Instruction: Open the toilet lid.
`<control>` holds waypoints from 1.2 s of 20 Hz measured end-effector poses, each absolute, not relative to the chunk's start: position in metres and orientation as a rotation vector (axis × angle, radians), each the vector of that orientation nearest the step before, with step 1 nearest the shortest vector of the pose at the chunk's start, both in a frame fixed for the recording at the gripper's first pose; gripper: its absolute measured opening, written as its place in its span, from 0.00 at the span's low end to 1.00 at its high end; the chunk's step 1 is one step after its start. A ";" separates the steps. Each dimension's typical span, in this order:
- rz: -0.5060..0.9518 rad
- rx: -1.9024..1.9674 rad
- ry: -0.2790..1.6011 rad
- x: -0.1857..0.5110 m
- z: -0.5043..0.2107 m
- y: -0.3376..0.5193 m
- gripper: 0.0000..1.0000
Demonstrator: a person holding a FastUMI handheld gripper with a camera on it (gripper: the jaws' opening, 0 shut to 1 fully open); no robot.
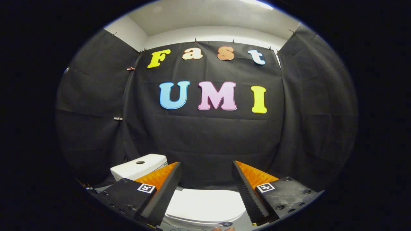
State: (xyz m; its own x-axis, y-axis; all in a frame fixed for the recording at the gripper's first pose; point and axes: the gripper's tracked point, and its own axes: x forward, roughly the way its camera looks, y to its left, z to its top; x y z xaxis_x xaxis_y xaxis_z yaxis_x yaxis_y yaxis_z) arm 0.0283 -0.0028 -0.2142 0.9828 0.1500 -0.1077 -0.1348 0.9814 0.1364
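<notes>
Tool [205, 166] fingers spread above the closed toilet lid [205, 203].

A dim booth, lit from above. A bright strip of light [257, 4] glares along the pale ceiling [199, 19], which is the brightest area. The black cloth wall [205, 138] soaks up light and shows only faint folds. The white lid [205, 205] and cistern [138, 166] stand out cleanly, without blown highlights. The open tongs [207, 195] are sharp, their inner faces in shadow and their orange sides catching light. Fisheye distortion bends straight lines outward, strongest near the rim, where the picture darkens and softens. The centre is in focus.
</notes>
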 end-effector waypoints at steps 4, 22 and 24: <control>0.210 0.293 0.221 0.025 -0.286 -0.003 0.99; 0.090 1.046 0.835 -0.005 -0.575 -0.071 0.99; 0.068 1.079 0.890 -0.008 -0.601 -0.076 0.99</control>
State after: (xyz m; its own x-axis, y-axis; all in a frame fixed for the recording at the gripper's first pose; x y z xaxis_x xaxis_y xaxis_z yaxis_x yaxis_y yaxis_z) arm -0.0077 -0.0762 -0.6010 0.6625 0.4542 -0.5957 0.3591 0.5052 0.7847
